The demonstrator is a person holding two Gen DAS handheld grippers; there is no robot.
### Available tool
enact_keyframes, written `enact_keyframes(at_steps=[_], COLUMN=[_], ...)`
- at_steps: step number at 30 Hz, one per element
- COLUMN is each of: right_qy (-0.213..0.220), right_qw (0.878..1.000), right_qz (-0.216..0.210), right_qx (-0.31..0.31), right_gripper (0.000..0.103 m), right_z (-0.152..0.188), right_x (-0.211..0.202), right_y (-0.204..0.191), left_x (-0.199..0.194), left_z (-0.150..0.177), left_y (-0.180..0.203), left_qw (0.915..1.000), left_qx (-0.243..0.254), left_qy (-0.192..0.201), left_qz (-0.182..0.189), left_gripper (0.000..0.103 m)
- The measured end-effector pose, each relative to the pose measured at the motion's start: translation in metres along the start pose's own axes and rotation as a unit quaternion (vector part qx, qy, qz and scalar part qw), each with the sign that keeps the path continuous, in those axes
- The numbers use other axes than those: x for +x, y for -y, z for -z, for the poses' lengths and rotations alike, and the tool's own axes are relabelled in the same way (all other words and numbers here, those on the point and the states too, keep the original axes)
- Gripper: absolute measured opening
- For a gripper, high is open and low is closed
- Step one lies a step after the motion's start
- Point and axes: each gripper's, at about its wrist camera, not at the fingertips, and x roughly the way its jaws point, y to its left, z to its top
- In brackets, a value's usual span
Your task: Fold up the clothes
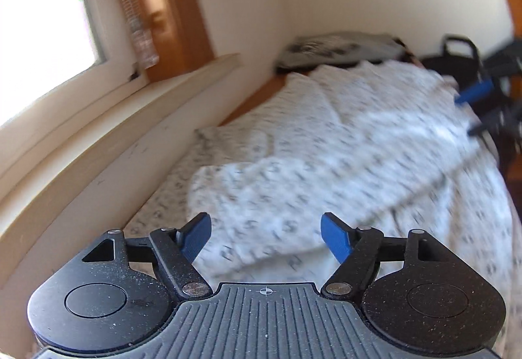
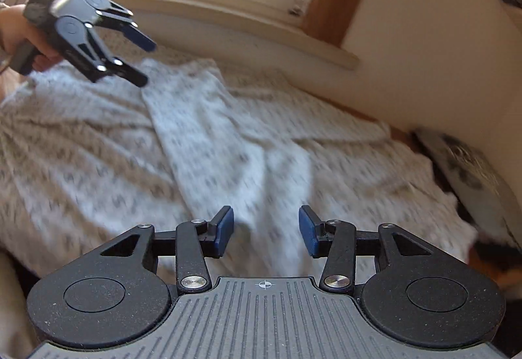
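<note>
The white patterned cloth (image 2: 228, 143) lies spread and partly folded over on the table by the window. Both claws, left gripper (image 1: 266, 240) and right gripper (image 2: 266, 230), hang above it, spread wide and holding nothing, so the fold could be mid-way or done

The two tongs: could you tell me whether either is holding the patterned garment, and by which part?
Nothing is held. The left tongs and right tongs both stand open above the white patterned garment, with nothing between their pads.

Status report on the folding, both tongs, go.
Left tongs open, empty. Right tongs open, empty, above the patterned white garment. Garment spread out, one flap folded over. Dark patterned item past its far edge, not blocking.
</note>
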Motion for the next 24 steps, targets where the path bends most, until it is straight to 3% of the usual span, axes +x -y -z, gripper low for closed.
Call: enact_keyframes(at_steps=[3,5,7,10,12,14,15,16,17,24], right_qy=[-0.027,-0.045,-0.056,-0.071,-0.077,-0.084,-0.091,-0.097,-0.1,-0.084], right_qw=[1.0,0.999,0.998,0.997,0.997,0.996,0.996,0.995,0.994,0.996], right_qz=[0.015,0.021,0.019,0.019,0.011,0.015,0.018,0.024,0.03,0.04], right_qx=[-0.002,-0.007,-0.003,-0.003,0.007,0.003,-0.004,-0.01,-0.015,-0.005], right_gripper=[0.05,0.05,0.048,0.047,0.047,0.045,0.032,0.011,0.004,0.005], right_z=[0.022,0.034,0.045,0.05,0.053,0.056,0.058,0.06,0.061,0.056], right_x=[-0.017,-0.02,-0.019,-0.007,0.0,0.005,0.007,0.008,0.007,-0.036], right_y=[-0.001,-0.005,-0.009,-0.013,-0.012,-0.016,-0.017,-0.017,-0.016,-0.001], left_x=[0.01,0.018,0.021,0.024,0.026,0.025,0.024,0.023,0.019,-0.017], left_z=[0.005,0.008,0.011,0.008,0.007,0.006,0.006,0.006,0.005,-0.007], left_y=[0.015,0.022,0.023,0.023,0.024,0.022,0.02,0.018,0.015,-0.011], left_qw=[0.999,0.9975,0.9975,0.9976,0.9975,0.9979,0.9982,0.9984,0.9987,0.9973], left_qx=[0.045,0.068,0.069,0.066,0.068,0.062,0.058,0.053,0.048,0.031], left_qy=[-0.003,-0.011,-0.018,-0.02,-0.018,-0.015,-0.013,-0.011,-0.003,0.039], left_qz=[-0.009,-0.012,-0.005,-0.001,-0.008,-0.012,-0.013,-0.014,-0.019,-0.055], left_gripper=[0.073,0.065,0.054,0.052,0.04,0.012,0.005,0.0,0.0,0.0])
